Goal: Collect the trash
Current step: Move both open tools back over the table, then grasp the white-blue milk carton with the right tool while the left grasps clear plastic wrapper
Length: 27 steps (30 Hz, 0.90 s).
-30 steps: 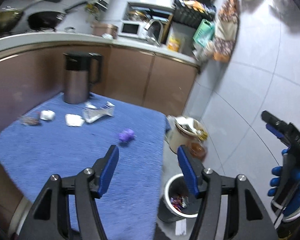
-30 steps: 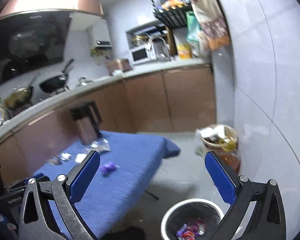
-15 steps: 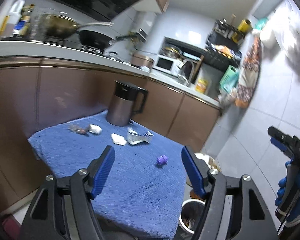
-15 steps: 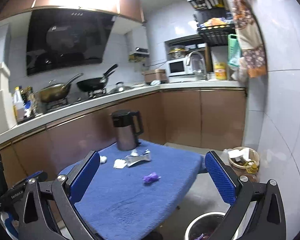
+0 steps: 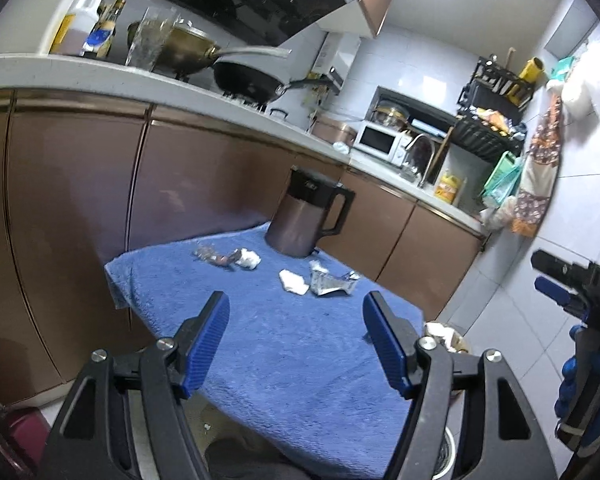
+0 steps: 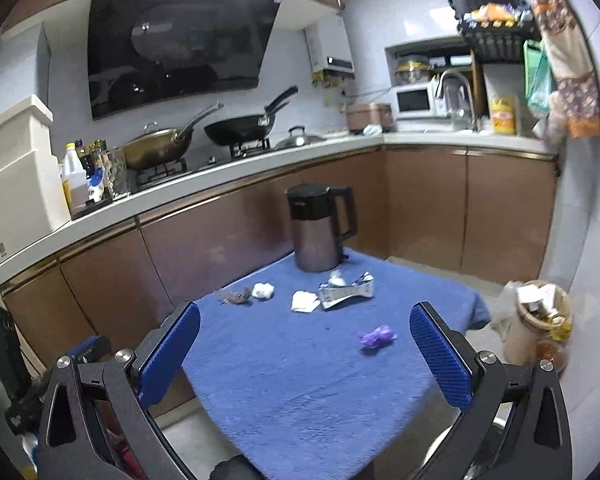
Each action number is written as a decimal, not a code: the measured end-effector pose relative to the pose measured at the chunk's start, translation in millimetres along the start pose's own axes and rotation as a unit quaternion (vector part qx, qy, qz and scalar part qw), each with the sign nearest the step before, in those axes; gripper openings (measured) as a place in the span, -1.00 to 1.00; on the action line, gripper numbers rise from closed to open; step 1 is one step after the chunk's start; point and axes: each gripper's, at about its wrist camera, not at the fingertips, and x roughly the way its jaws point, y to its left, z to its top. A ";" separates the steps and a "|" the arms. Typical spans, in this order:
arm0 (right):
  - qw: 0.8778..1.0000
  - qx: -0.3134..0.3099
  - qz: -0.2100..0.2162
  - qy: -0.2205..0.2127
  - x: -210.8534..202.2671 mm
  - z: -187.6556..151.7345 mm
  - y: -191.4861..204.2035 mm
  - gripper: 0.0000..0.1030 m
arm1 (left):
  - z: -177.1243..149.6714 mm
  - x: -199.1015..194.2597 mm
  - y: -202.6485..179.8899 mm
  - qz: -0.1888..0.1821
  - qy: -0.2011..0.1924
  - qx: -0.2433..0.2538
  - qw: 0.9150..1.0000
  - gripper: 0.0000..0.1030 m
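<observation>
Five scraps of trash lie on the blue-towelled tabletop [image 6: 300, 400] in a home kitchen, none yet in either tool. Counted in the right wrist view: one purple wrapper [image 6: 376, 337] alone near the tabletop's right edge, one crumpled foil packet [image 6: 346, 290], one flat white paper scrap [image 6: 303, 301] touching its left end, one white wad [image 6: 263, 291] and, just beside that, one brown wrapper [image 6: 236, 298]. The last four form a loose row in front of a single dark kettle [image 6: 320, 228] standing upright at the far end.

Both tools hang released over the near end of the tabletop, well short of the litter. The left tool [image 5: 296, 344] has its blue pads spread with nothing between them; the right tool [image 6: 304, 354] stands wider still, also empty (the purple wrapper appears between its pads only because it lies further off).

As for progress, the job looks unfinished at best: five pieces remain to be gathered. A bin rim shows only as a sliver at the lower edge of the left wrist view, its contents hidden. A separate tan basket [image 6: 540, 320] on the floor to the right is already heaped with rubbish. The purple wrapper seems the likeliest next pick.
</observation>
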 end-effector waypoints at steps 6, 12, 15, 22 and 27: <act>0.999 0.025 0.018 0.040 61.9 0.7 -3.4 1.00 | -14.5 48.6 29.1 0.015 0.044 -0.016 0.999 0.31; 0.993 0.060 0.026 0.102 145.5 -12.1 -9.3 0.99 | -30.8 103.1 63.4 0.034 0.091 -0.032 0.995 0.31; 0.988 0.079 0.034 0.129 185.2 -18.6 -11.3 0.97 | -37.3 125.6 79.0 0.041 0.111 -0.040 0.992 0.31; 0.965 0.178 0.042 0.188 289.3 -30.7 -41.5 0.85 | -43.4 183.7 102.0 0.053 0.153 -0.021 0.987 0.31; 0.943 0.251 0.029 0.217 358.1 -36.4 -68.6 0.85 | -25.9 227.6 107.1 0.060 0.160 0.025 0.985 0.31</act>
